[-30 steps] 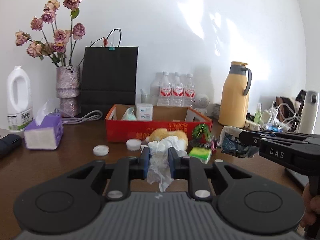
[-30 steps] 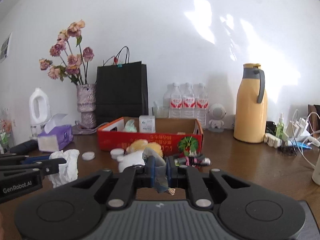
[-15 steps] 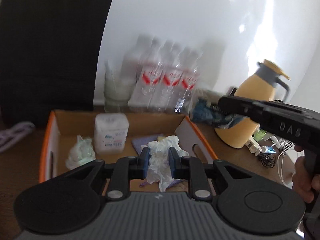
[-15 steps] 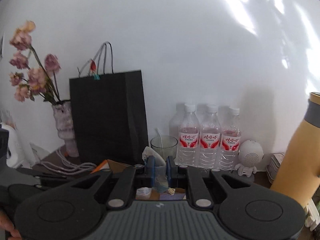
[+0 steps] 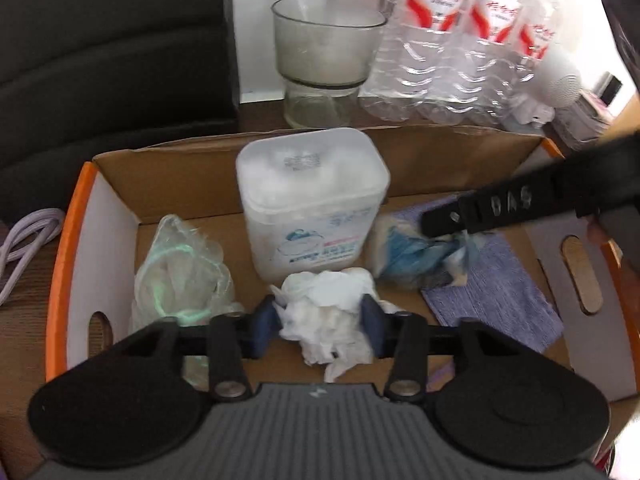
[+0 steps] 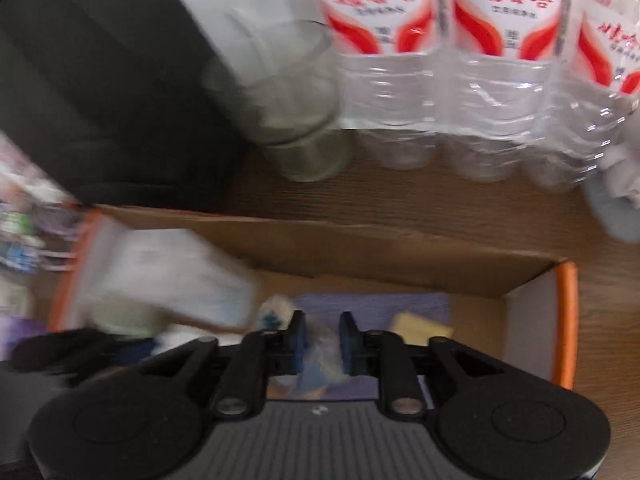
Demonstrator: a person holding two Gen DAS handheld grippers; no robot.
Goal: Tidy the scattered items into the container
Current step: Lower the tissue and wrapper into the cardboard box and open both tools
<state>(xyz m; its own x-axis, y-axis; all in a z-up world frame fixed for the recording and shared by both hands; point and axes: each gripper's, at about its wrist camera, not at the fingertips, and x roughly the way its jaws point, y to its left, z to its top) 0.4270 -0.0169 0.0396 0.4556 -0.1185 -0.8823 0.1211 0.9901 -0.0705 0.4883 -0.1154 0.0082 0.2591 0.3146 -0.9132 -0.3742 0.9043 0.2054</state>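
Both claws are hanging over the shallow orange-edged cardboard box (image 5: pixel 440 160) right now, pointing steeply down into it. The left claw (image 5: pixel 318 328) has just been opening its jaws and they're standing fairly wide, with the crumpled white tissue wad (image 5: pixel 324 320) sitting loose between the blue pads (image 5: pixel 264 330), low over the box floor near the front.

The right claw (image 6: pixel 320 340) has just been opening too, but only a little, so it's narrow. The bluish crinkly plastic wrapper (image 6: pixel 320 354) is sitting between its jaws; the right wrist view is too blurry to say whether the pads are pressing it. From the left wrist view that wrapper (image 5: pixel 416 254) is hanging off the tip of the right claw (image 5: pixel 448 226), over the flat purple cloth (image 5: pixel 500 296) on the right side of the box floor.

Also in the box: a white squarish plastic tub with a printed label (image 5: pixel 312 204) standing toward the back middle, a clear crumpled plastic bag with greenish streaks (image 5: pixel 180 276) on the left, and a small yellow piece (image 6: pixel 420 328) on the purple cloth (image 6: pixel 372 306).

Behind the box on the brown wooden surface (image 6: pixel 440 200) there's a clear glass cup (image 5: pixel 324 56), a shrink-wrapped pack of water bottles with red-and-white labels (image 6: pixel 440 60), and a black paper bag (image 5: pixel 112 40) on the left.
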